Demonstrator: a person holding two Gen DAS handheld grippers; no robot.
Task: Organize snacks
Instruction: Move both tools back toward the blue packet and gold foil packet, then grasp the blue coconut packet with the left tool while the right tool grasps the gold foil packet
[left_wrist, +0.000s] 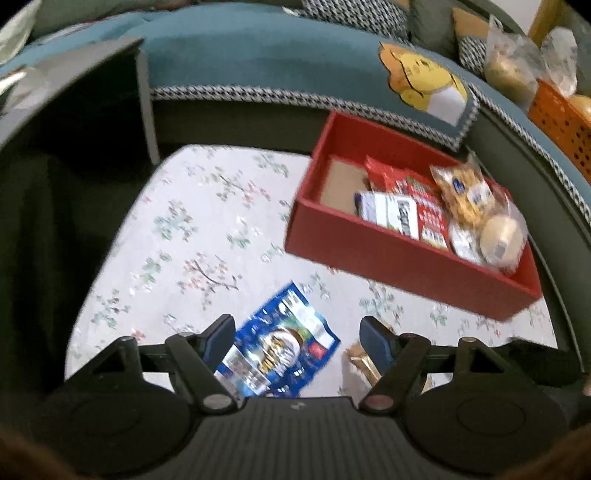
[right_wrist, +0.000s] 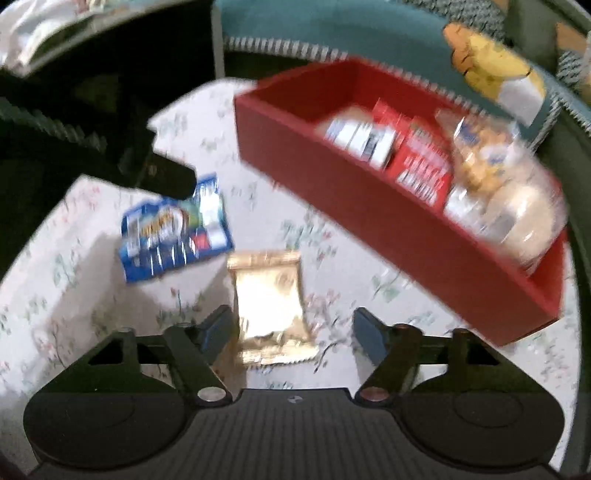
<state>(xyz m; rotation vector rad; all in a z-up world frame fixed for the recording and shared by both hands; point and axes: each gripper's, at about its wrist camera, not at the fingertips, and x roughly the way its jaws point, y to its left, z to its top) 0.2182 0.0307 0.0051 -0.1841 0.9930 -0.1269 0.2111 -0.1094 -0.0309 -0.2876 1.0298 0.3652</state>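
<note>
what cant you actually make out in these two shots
- Printing on the snacks in the red box, right wrist view: smeared by motion blur.
- Near end of the blue packet, left wrist view: hidden under the left gripper body.
- Gold packet, left wrist view: mostly covered by the gripper's finger.
- Contents of the orange basket, left wrist view: cut off by the frame edge.

Left gripper (left_wrist: 297, 332), right gripper (right_wrist: 293, 326): fingers apart, angled down.

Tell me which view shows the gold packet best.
The right wrist view: the gold packet lies whole on the floral cloth, though blurred. The left wrist view shows only a corner, hidden behind that gripper's finger.
</note>
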